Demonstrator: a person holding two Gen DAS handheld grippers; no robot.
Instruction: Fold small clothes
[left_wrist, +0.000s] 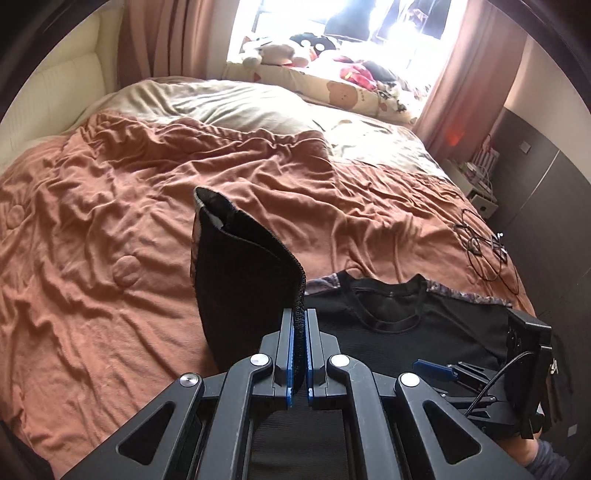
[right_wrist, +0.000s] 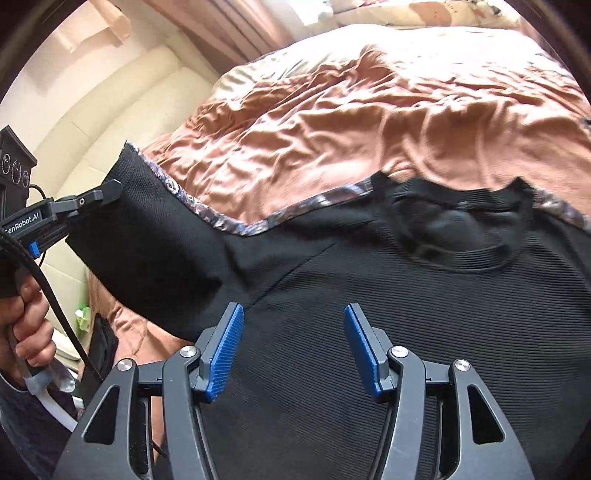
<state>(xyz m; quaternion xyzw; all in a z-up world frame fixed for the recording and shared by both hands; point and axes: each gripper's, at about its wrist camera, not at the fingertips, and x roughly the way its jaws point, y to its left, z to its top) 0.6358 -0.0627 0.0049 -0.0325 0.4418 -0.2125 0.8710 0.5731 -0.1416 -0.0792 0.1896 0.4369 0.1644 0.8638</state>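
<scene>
One black shirt (right_wrist: 369, 295), two hand-held grippers (left (left_wrist: 300, 325), right (right_wrist: 293, 347)), one bed (left_wrist: 110, 221).

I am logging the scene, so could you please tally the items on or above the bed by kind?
Black shirt: 1
Tongs: 2, left tongs shut on the shirt's sleeve, right tongs open
Cable coil: 1
Total: 4

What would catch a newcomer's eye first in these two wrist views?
Most striking is the black T-shirt spread on the rumpled orange-brown bedspread, neckline toward the window. The left gripper is clamped on the sleeve and holds it raised off the bed at the shirt's side, while the right gripper hangs open above the chest with nothing between its blue pads. Stuffed toys crowd the bright windowsill beyond.
</scene>
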